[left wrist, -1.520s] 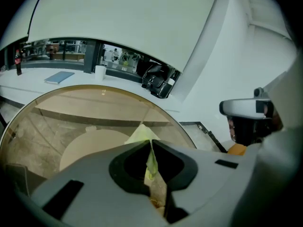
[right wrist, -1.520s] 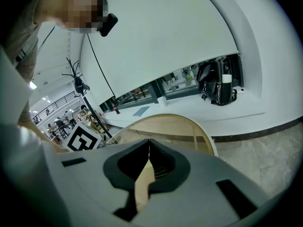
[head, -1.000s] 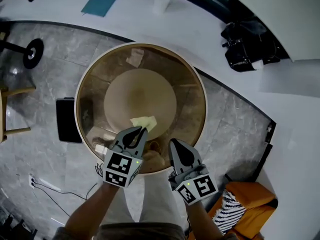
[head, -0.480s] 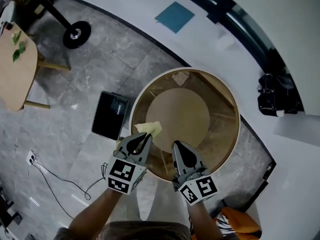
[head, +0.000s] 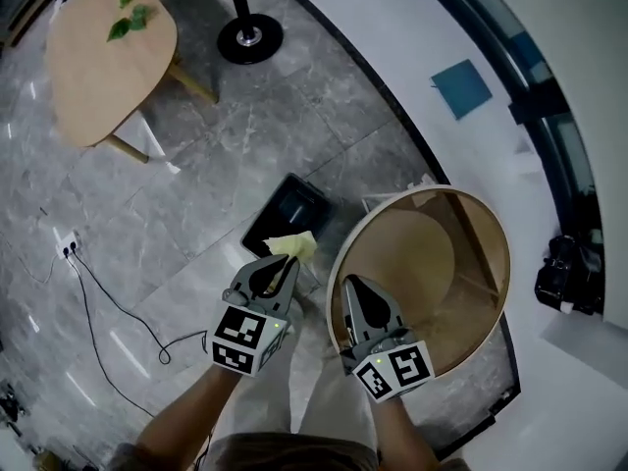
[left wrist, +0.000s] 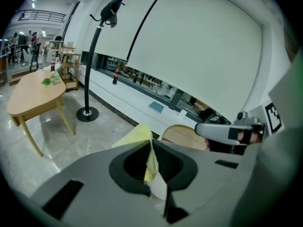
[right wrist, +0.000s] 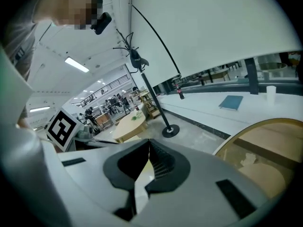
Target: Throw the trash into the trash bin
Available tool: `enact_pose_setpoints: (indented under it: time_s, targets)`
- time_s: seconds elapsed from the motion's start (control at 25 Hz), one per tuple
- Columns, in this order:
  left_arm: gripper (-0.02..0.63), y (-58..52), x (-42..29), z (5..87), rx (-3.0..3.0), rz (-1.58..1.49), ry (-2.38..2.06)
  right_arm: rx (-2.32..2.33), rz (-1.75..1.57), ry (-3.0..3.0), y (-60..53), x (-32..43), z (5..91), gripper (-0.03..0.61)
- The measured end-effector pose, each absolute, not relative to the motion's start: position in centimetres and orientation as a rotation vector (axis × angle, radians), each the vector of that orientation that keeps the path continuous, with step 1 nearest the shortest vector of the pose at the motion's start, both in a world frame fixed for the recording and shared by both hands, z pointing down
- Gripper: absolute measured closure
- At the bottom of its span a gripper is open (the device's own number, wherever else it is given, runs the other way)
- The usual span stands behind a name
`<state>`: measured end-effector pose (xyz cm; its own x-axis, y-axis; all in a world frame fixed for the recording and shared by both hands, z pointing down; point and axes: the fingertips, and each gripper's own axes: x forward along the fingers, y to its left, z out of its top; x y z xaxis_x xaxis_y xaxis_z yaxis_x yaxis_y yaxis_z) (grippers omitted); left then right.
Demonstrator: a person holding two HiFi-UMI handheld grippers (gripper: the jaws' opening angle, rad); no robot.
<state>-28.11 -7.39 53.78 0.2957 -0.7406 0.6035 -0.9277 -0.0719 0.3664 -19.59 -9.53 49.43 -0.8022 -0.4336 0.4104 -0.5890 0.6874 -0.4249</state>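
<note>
My left gripper (head: 286, 264) is shut on a crumpled yellow piece of paper (head: 295, 245), which sticks out past its tips. The paper hangs over the near edge of a black trash bin (head: 278, 207) that stands on the grey floor. In the left gripper view the yellow paper (left wrist: 151, 163) is pinched between the jaws. My right gripper (head: 350, 284) is beside the left one, over the rim of the round glass-topped table (head: 494, 214). Its jaws (right wrist: 148, 143) meet at the tip with nothing between them.
A light wooden table (head: 103, 62) with green leaves stands at the far left. A black stand base (head: 249, 35) is beyond the bin. A cable (head: 96, 307) runs over the floor at left. A blue book (head: 461, 88) lies on the white ledge, a black bag (head: 568, 274) at right.
Both grippers have swung left, off the middle of the round table and towards the black bin on the floor. The yellow paper has stayed in the left gripper.
</note>
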Motion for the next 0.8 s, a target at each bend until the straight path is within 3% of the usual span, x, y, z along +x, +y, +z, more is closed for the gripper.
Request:
enact_pose_setpoints:
  time_s: [0.8]
  targets:
    - [0.583,-6.4,-30.4,68.0,1.739,0.335,-1.483,0.799,0.881,-2.511,-8.3,-20.2,59.8,0.560]
